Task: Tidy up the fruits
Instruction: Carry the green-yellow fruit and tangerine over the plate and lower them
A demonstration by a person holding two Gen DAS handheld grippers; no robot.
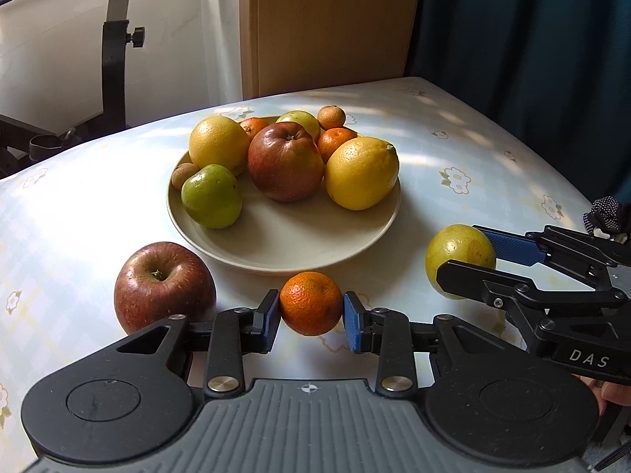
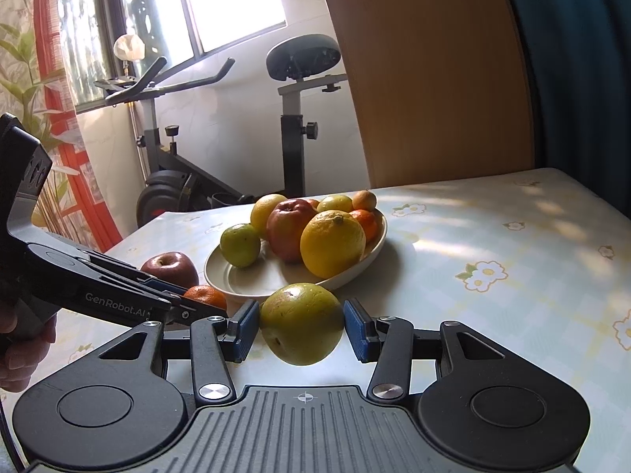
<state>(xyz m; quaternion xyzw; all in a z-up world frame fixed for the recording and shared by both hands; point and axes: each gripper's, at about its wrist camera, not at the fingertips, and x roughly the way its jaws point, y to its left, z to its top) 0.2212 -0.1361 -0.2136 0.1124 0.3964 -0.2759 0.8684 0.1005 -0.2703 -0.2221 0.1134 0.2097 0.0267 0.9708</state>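
A cream plate on the table holds several fruits: a red apple, a lemon, an orange, a green fruit and small ones behind. My left gripper is shut on a tangerine just in front of the plate. My right gripper is shut on a yellow-green fruit, right of the plate; it also shows in the left wrist view. A second red apple lies loose on the table, left of the tangerine.
The table has a pale flowered cloth. An exercise bike stands behind the table's far left edge. A wooden panel and a dark blue curtain stand behind the far side.
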